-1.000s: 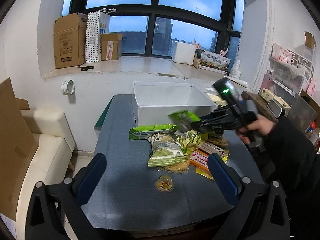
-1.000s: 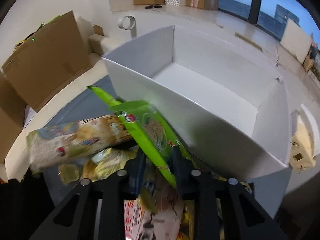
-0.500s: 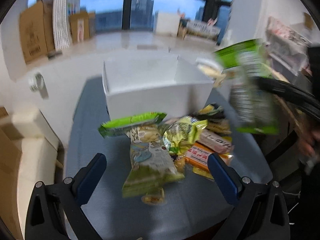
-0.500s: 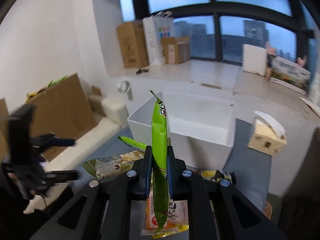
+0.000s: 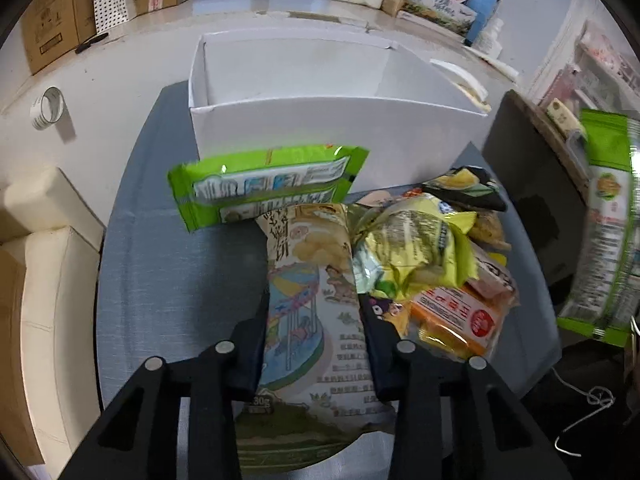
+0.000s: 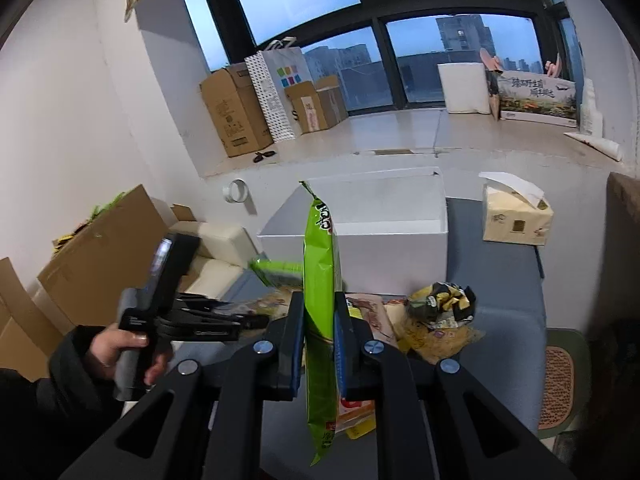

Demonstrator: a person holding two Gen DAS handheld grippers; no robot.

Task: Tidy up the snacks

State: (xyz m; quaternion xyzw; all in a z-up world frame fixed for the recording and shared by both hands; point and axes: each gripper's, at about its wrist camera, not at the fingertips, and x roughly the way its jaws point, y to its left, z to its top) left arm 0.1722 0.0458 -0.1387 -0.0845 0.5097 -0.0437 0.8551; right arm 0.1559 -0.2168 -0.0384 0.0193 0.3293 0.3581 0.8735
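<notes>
A pile of snack packets lies on the grey table (image 5: 172, 280) in front of an open white box (image 5: 332, 128). My left gripper (image 5: 314, 300) points down at the pile, its jaws closing on a pale chip bag (image 5: 308, 248) whose sides the pads press. A flat green packet (image 5: 260, 188) leans on the box front. A yellow-green bag (image 5: 412, 252) and an orange pack (image 5: 460, 316) lie to the right. My right gripper (image 6: 319, 304) is shut on a long green packet (image 6: 318, 248), held edge-on and upright above the table; that green packet (image 5: 604, 220) also shows at the right.
A tissue box (image 6: 516, 220) stands right of the white box (image 6: 384, 252). A cream sofa (image 5: 48, 240) borders the table's left side. Cardboard boxes (image 6: 232, 112) and a paper bag (image 6: 276, 92) stand on the window sill. A hand (image 6: 120, 344) holds the left gripper.
My left gripper dropped towards the pile and its jaws came in around the chip bag. My right gripper lifted the green packet off the pile and turned it upright.
</notes>
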